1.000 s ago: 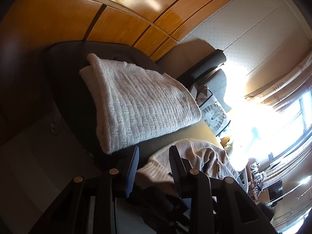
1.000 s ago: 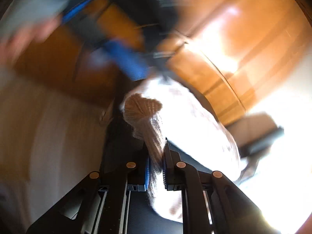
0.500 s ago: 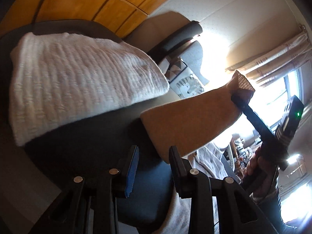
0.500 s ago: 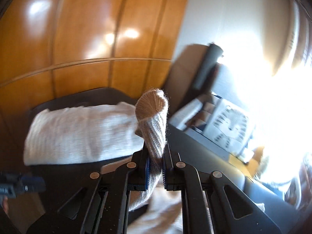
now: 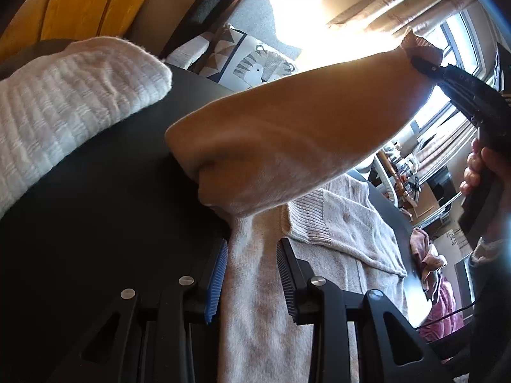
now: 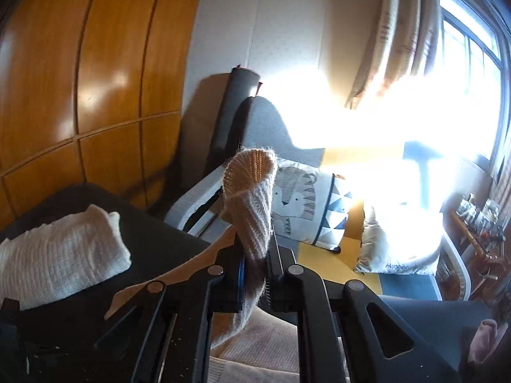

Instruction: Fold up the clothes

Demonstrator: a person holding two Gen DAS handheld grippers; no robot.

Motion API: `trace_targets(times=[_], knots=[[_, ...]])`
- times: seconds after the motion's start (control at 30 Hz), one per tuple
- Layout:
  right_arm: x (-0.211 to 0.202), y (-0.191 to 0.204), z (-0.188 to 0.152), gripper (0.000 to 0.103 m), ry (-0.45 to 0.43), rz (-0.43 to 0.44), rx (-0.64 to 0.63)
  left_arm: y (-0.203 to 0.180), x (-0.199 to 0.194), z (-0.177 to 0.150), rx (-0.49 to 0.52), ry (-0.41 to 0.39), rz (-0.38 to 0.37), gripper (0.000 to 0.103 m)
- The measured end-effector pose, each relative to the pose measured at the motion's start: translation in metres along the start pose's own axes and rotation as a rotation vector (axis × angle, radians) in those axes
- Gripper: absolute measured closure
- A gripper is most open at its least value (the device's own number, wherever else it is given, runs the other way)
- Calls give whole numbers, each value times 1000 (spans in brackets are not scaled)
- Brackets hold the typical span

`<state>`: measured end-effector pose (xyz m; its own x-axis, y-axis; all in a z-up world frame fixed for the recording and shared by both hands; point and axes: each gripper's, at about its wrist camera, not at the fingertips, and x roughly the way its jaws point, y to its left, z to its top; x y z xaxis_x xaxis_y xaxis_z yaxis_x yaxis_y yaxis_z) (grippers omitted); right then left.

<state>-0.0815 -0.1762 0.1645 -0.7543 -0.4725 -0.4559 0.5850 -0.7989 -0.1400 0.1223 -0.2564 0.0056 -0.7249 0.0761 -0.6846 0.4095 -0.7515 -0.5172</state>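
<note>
A beige knit sweater [image 5: 345, 239] lies on the dark table [image 5: 95, 207]. One sleeve [image 5: 287, 134] is stretched up and to the right, its ribbed cuff [image 6: 252, 198] pinched in my right gripper [image 6: 257, 274], which is shut on it. That gripper [image 5: 424, 63] shows in the left wrist view at upper right, held by a hand [image 5: 479, 166]. My left gripper [image 5: 252, 274] stands open, its fingers straddling the sweater fabric below the sleeve fold. A folded white knit garment [image 5: 64, 102] rests on the table at the left, also visible in the right wrist view [image 6: 60, 255].
A wooden panelled wall [image 6: 80, 79] stands behind the table. A grey chair [image 6: 255, 121] holds patterned cushions [image 6: 306, 204]. A bright window [image 6: 463, 79] with curtains is at the right. Pink cloth [image 5: 437, 284] lies beyond the table's right edge.
My right gripper has lifted the cuff higher and to the right, stretching the sleeve out. My left gripper has moved in over the sweater, its open fingers now around the fabric.
</note>
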Motion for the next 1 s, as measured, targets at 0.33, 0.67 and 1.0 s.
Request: trace_targets(times=[0.33, 0.67, 1.0], knots=[[-13, -124, -67, 93, 103, -152, 223, -21, 66, 21, 81, 74, 119, 71], [-33, -169, -146, 93, 228, -197, 410, -25, 79, 21, 168, 66, 234, 71], [-34, -184, -224, 93, 359, -169, 541, -29, 71, 6, 179, 30, 277, 71]])
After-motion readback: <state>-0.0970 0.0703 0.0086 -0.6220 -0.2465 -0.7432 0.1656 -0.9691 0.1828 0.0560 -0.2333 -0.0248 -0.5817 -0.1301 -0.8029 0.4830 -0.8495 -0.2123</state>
